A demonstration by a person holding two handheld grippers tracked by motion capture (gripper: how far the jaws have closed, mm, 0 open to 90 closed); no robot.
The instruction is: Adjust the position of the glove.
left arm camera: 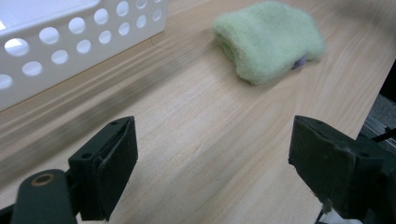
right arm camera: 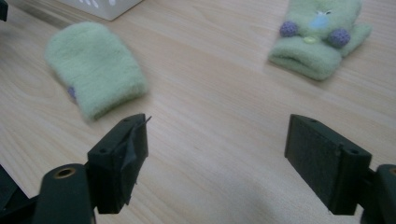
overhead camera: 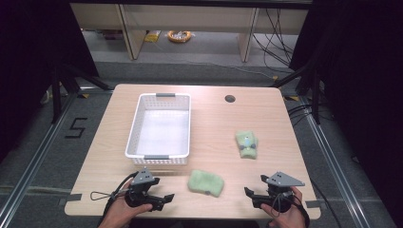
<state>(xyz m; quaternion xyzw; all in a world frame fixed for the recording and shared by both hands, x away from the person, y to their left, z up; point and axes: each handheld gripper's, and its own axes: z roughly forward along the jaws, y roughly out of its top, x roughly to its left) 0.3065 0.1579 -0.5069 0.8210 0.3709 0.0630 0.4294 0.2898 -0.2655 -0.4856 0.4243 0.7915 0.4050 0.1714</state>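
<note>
The only writing I can read is a "5" [overhead camera: 76, 128] taped on the floor left of the table [overhead camera: 266, 118]. My left gripper [overhead camera: 159, 200] sits low at the near edge, in front of the white perforated basket [overhead camera: 135, 124], its jaws level, spread wide and holding nothing. My right gripper [overhead camera: 255, 192] rests at the near right edge, jaws also wide apart and empty. The plain green mitten [overhead camera: 206, 182] lies between the grippers, just right of the basket's near corner. The mitten with purple dots [overhead camera: 247, 144] lies well right of the basket.
</note>
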